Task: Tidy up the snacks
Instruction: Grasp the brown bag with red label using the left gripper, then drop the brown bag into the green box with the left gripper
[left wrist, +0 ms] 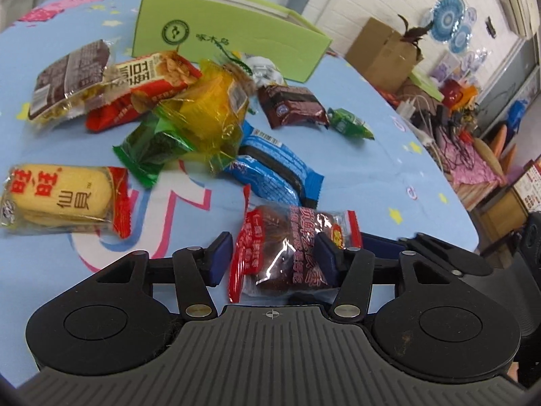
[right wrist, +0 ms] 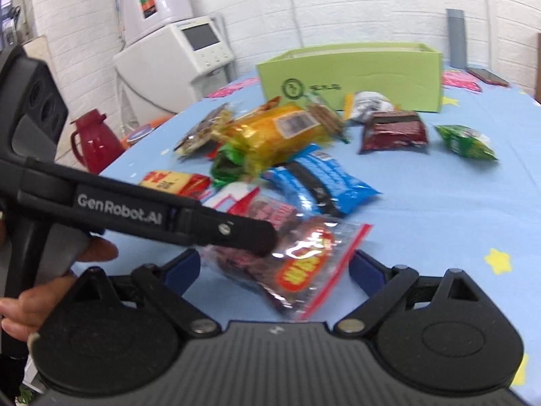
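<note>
My left gripper (left wrist: pixel 270 258) is closing around a clear red-edged packet of dark brown snack (left wrist: pixel 290 250); its blue pads touch the packet's sides. The same packet (right wrist: pixel 287 264) lies between the open jaws of my right gripper (right wrist: pixel 274 267), which do not touch it. The left gripper's finger crosses the right wrist view (right wrist: pixel 216 230) over the packet. A pile of snacks lies beyond: a blue packet (left wrist: pixel 274 169), a yellow pack (left wrist: pixel 209 111), a rice cracker pack (left wrist: pixel 61 196). An open green box (left wrist: pixel 223 30) stands at the back.
The table has a light blue cloth (left wrist: pixel 372 169). Brown (left wrist: pixel 290 105) and green (left wrist: pixel 348 123) packets lie to the right. A red jug (right wrist: pixel 94 142) and white machines (right wrist: pixel 175 54) stand off the table's left. Clutter and a cardboard box (left wrist: pixel 382 54) sit beyond the right edge.
</note>
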### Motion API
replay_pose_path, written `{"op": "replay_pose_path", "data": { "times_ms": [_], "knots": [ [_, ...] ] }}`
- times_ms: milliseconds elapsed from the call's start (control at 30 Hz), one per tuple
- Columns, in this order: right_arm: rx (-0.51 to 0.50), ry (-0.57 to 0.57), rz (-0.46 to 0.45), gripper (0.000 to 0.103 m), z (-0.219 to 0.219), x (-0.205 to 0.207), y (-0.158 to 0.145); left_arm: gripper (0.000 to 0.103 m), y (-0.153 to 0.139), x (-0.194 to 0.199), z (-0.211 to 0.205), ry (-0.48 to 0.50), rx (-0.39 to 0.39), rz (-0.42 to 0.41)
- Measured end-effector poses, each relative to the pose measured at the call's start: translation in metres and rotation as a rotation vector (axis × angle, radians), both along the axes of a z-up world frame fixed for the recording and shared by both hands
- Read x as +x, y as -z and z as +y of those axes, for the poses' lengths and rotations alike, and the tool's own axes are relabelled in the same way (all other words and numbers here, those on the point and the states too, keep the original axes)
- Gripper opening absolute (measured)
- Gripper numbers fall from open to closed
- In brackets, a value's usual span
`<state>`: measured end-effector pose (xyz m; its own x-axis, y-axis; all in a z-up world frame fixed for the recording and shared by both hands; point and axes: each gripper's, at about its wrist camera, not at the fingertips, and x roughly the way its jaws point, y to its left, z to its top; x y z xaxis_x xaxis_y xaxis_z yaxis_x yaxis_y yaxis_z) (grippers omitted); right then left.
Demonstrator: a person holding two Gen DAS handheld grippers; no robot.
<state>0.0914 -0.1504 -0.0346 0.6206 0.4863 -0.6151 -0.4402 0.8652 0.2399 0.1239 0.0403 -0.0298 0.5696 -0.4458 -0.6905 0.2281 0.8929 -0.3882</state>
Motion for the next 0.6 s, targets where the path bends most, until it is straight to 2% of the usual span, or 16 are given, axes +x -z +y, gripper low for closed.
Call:
{"op": "replay_pose_path", "data": {
  "times_ms": [33,100,200,300,333,367,400,433,533,600],
  "knots": [
    [0.000,0.019,-0.010,0.094,-0.006,-0.003,-0.003,0.052,-0.002,-0.001,0.001,-0.009,0.007,-0.007],
    [0.025,0.050,-0.024,0.094,-0.017,-0.007,-0.007,0.058,-0.005,-0.003,0.005,-0.018,0.011,-0.022],
    [0.047,0.052,-0.037,0.094,-0.018,-0.012,-0.010,0.056,-0.002,0.000,0.006,-0.018,0.022,-0.014],
    [0.002,0.018,-0.040,0.094,-0.002,-0.015,-0.003,0.055,0.002,0.002,0.004,-0.003,0.020,-0.018],
    [-0.013,0.012,-0.040,0.093,0.003,-0.015,0.001,0.053,0.002,0.001,0.003,0.003,0.026,-0.023],
    [-0.025,0.012,-0.050,0.085,0.007,-0.016,0.004,0.048,0.003,0.000,0.002,0.010,0.023,-0.029],
    [-0.053,0.018,-0.072,0.080,0.012,-0.017,0.005,0.033,0.005,0.000,0.003,0.031,-0.005,-0.024],
    [-0.071,0.007,-0.081,0.068,0.016,-0.017,0.004,0.031,0.006,0.001,0.005,0.040,-0.042,-0.003],
    [-0.043,-0.004,-0.061,0.062,0.015,-0.013,-0.001,0.028,0.003,0.000,0.004,0.029,-0.032,-0.009],
    [-0.018,0.002,-0.046,0.062,0.010,-0.012,-0.007,0.028,-0.003,0.001,0.003,0.024,-0.048,0.000]
  ]
}}
